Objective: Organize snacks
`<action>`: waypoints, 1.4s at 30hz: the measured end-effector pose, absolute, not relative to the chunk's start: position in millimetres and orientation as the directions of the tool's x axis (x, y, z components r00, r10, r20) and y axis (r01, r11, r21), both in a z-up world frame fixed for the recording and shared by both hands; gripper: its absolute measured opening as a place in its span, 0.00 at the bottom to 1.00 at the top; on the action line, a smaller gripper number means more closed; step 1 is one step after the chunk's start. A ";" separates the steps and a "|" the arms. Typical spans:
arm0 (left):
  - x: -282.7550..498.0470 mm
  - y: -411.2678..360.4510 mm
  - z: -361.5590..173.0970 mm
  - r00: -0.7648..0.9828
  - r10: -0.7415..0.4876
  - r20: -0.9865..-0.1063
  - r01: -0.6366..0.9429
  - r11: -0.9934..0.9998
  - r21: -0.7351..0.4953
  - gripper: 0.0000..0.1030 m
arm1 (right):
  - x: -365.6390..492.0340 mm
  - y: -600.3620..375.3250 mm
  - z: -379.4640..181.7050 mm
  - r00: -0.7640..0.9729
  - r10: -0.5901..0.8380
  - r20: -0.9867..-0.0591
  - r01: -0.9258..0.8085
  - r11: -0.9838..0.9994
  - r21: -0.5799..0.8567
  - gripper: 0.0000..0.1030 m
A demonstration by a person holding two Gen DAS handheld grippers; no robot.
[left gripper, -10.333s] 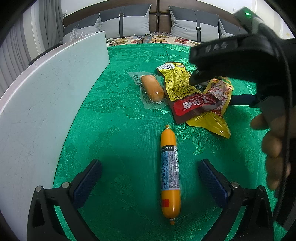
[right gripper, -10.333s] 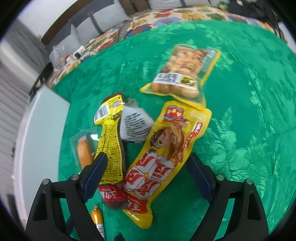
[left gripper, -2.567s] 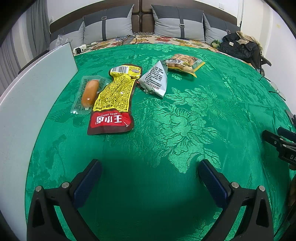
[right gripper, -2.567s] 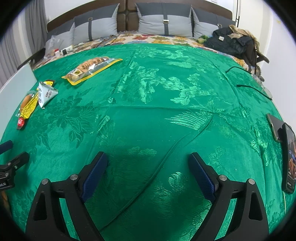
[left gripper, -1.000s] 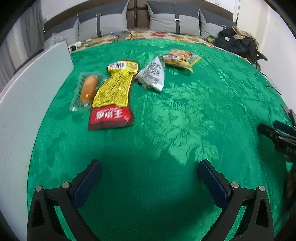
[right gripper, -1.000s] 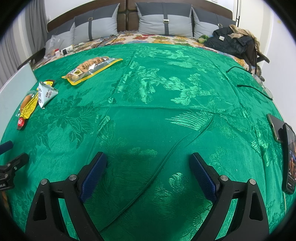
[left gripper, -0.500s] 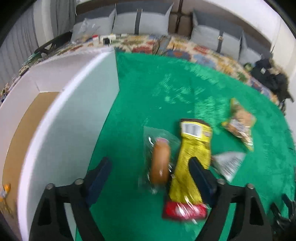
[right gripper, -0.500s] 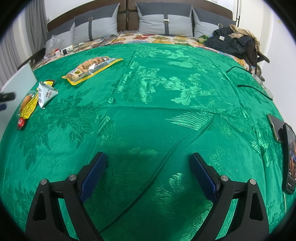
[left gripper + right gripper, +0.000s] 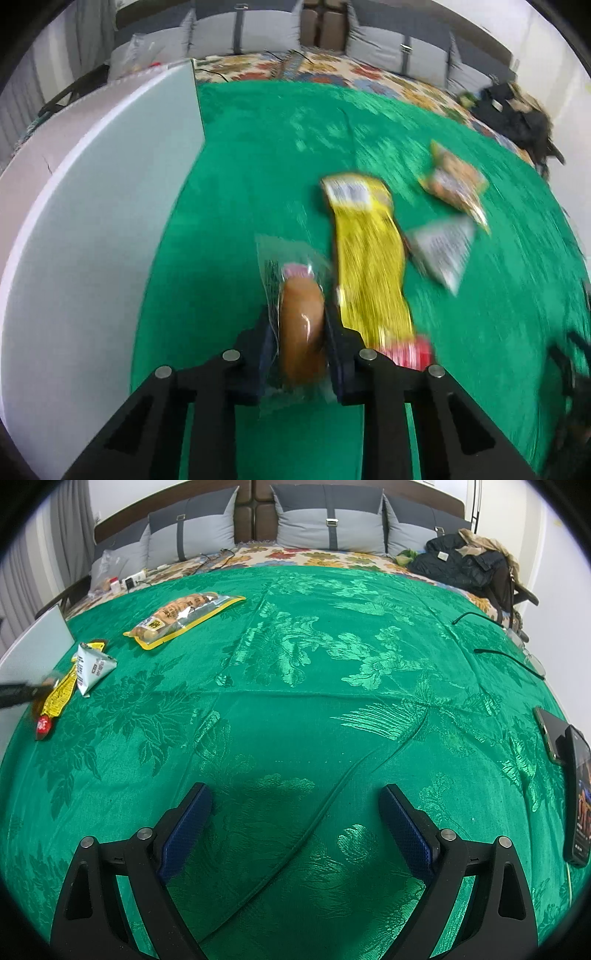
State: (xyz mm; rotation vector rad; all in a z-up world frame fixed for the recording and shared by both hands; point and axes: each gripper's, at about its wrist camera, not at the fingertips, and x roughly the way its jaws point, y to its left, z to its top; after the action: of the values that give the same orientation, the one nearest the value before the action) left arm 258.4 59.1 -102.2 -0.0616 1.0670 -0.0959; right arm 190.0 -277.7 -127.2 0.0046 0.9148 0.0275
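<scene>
Green brocade cloth point(image 9: 295, 686) covers the surface | white box wall point(image 9: 92, 240) at left | right gripper point(image 9: 295, 823) hangs wide open, empty | yellow pouch point(image 9: 369, 258) lies beside | left gripper point(image 9: 301, 332) just closed, clamping clear-wrapped sausage point(image 9: 300, 325) on the cloth

Four snack packets point(image 9: 365, 254), two phones point(image 9: 576, 797), one white box point(image 9: 92, 240)
</scene>
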 end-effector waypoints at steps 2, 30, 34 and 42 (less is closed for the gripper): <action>235.2 57.0 -103.3 0.457 -0.130 -0.880 0.069 0.991 -0.111 0.25 | 190.0 -277.7 -127.3 0.610 0.026 -0.792 -0.022 1.000 0.016 0.92; 188.6 35.2 -122.3 0.577 -0.033 -0.816 0.052 0.999 -0.003 1.00 | 189.8 -277.8 -127.5 0.609 0.026 -0.792 -0.022 1.000 0.016 0.92; 187.9 36.3 -122.1 0.578 -0.032 -0.816 0.050 0.999 -0.004 1.00 | 189.9 -277.8 -127.5 0.610 0.026 -0.792 -0.022 1.000 0.016 0.92; 188.0 36.2 -122.0 0.578 -0.036 -0.816 0.050 0.999 -0.009 1.00 | 189.8 -277.8 -127.6 0.610 0.026 -0.792 -0.023 1.000 0.016 0.92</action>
State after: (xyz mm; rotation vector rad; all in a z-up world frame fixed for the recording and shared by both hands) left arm 188.0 36.2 -122.0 0.0156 0.9538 -0.0499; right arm 189.8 -277.8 -127.6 0.0041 0.9149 0.0283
